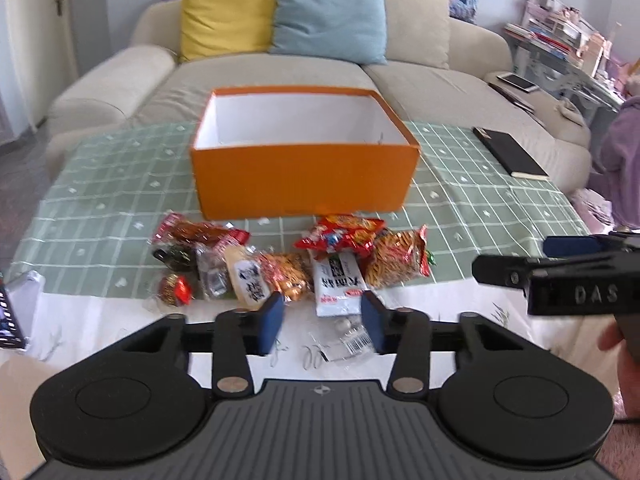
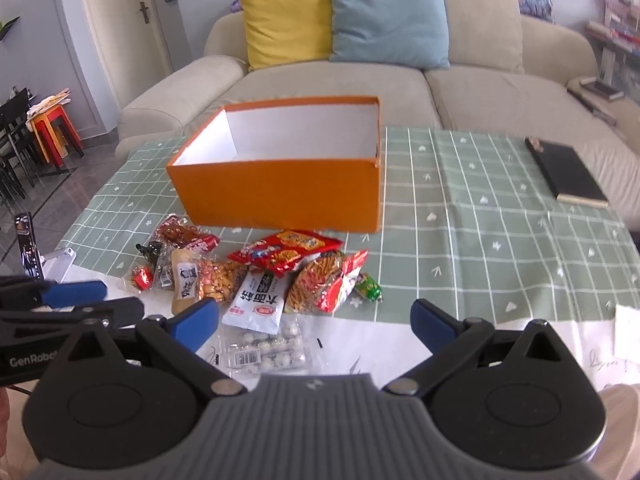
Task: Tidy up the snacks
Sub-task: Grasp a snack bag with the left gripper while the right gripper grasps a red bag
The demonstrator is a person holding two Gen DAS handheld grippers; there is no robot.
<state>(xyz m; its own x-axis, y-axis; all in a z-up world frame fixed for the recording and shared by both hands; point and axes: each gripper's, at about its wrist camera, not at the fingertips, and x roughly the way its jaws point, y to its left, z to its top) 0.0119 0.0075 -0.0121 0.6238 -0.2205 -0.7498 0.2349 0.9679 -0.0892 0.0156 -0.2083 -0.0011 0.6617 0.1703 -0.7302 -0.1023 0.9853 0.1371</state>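
Green checked cloth (image 1: 472,208) covers the far part of the table, with a beige sofa (image 1: 280,76) behind it carrying a yellow cushion (image 1: 224,12) and a blue cushion (image 1: 328,12). Low over the near white part of the table, the left gripper (image 1: 323,322) has its blue pads partly apart, straddling the near end of a white snack packet (image 1: 336,284) and a clear packet of white sweets (image 1: 352,340); whether the pads press on either cannot be told. Just beyond its fingertips lies the snack pile (image 1: 280,264), red and orange bags among small wrapped pieces, and past that stands the open orange box (image 1: 304,152), its white inside bare. The right gripper (image 2: 316,322) hangs beside it to the right, jaws spread wide with nothing between them, the same pile just ahead. Well off to the right lies a black notebook (image 2: 568,172).
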